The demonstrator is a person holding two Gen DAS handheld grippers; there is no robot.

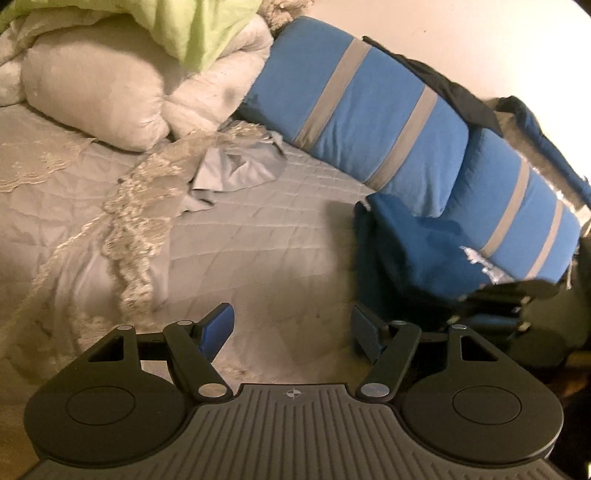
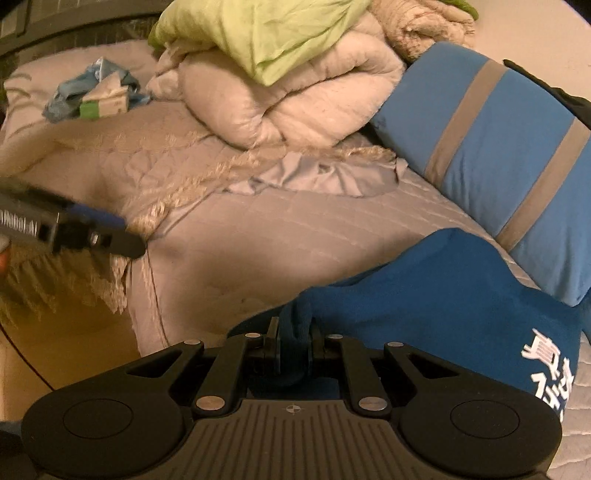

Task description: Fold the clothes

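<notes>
A dark blue garment (image 2: 443,295) with white lettering lies bunched on the bed at the right; it also shows in the left wrist view (image 1: 413,251). My right gripper (image 2: 293,339) is shut on a bunched edge of this blue garment. My left gripper (image 1: 291,328) is open and empty above the bare quilt, left of the garment; it shows at the left edge of the right wrist view (image 2: 103,229). A small pale grey-blue cloth (image 1: 236,166) lies crumpled farther back on the bed.
Blue pillows with grey stripes (image 1: 362,110) lean along the wall at the right. A rolled cream duvet (image 1: 103,96) with a lime green cloth (image 1: 207,26) on it sits at the back. A lace-edged bedspread (image 1: 129,221) is folded back. Small packets (image 2: 99,96) lie far left.
</notes>
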